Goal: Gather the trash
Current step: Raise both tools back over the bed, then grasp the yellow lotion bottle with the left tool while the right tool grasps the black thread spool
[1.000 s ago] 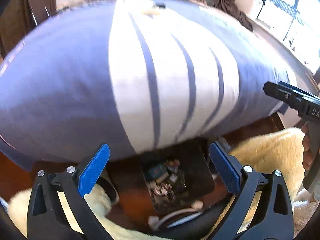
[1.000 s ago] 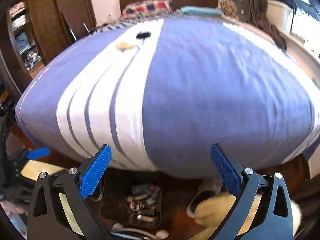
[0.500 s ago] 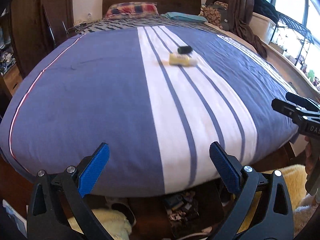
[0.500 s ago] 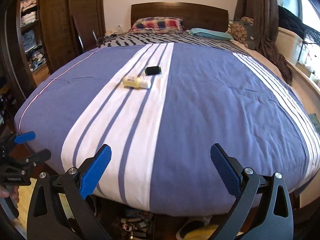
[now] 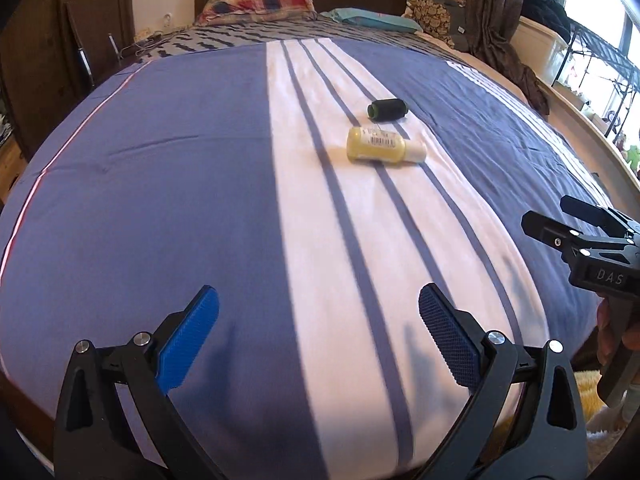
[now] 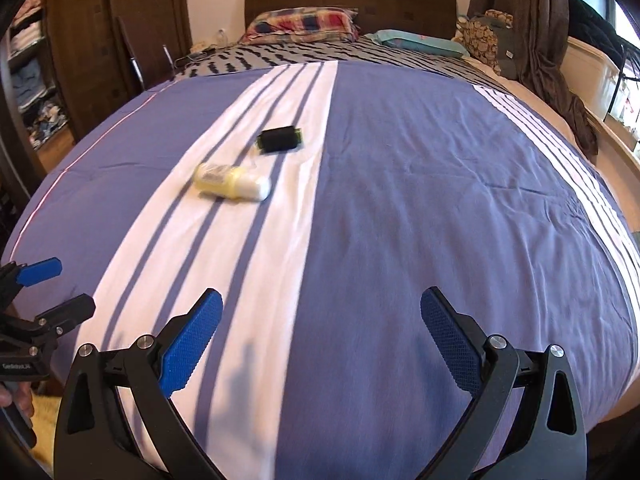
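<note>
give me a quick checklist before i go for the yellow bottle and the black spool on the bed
1. Left gripper open and empty: ok, jaws spread wide, nothing between them.
2. Right gripper open and empty: ok, same.
3. Yellow bottle reachable: ok, it lies on its side on the white stripe of the bedspread, nothing on top.
4. Black spool clear of the bottle: ok, a small gap shows between them, spool farther from the grippers.
5. Path across the bed free: ok, only flat cover in between.
6. Somewhere to drop the trash: cannot tell, no bin or bag shows in either view.
</note>
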`<state>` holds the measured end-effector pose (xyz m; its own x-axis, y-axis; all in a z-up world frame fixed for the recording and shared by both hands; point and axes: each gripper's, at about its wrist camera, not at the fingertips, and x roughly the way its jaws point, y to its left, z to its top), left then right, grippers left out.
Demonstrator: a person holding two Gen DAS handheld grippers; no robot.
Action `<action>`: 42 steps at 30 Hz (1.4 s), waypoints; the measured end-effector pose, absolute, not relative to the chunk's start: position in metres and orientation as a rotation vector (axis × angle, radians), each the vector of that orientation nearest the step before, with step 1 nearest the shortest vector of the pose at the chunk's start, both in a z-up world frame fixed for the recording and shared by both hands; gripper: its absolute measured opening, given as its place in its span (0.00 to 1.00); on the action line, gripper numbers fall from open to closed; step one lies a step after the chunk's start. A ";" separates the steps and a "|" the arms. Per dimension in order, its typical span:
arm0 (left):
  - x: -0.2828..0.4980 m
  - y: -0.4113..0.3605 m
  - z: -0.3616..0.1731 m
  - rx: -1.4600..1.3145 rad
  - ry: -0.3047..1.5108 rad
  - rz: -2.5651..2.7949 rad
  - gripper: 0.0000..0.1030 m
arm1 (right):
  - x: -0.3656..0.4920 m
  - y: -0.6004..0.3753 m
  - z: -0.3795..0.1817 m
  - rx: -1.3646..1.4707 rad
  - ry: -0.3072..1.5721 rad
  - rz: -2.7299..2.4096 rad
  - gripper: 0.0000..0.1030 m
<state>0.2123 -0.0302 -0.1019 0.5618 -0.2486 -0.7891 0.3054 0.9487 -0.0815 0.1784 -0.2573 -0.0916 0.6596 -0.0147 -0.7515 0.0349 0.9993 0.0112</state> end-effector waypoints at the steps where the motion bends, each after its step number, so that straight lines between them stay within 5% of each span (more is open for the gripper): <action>1: 0.221 -0.035 -0.104 0.069 0.924 -0.330 0.92 | 0.184 -0.260 -0.092 0.027 0.850 -0.033 0.97; 24: 0.346 -0.143 -0.133 0.100 0.961 -0.395 0.88 | 0.289 -0.315 -0.093 0.052 0.856 -0.125 0.96; 26: 0.349 -0.142 -0.132 0.107 0.954 -0.397 0.78 | 0.292 -0.314 -0.094 0.053 0.857 -0.121 0.96; 42: 0.361 -0.054 -0.120 0.089 0.922 -0.287 0.78 | 0.352 -0.236 -0.109 0.026 0.862 0.069 0.91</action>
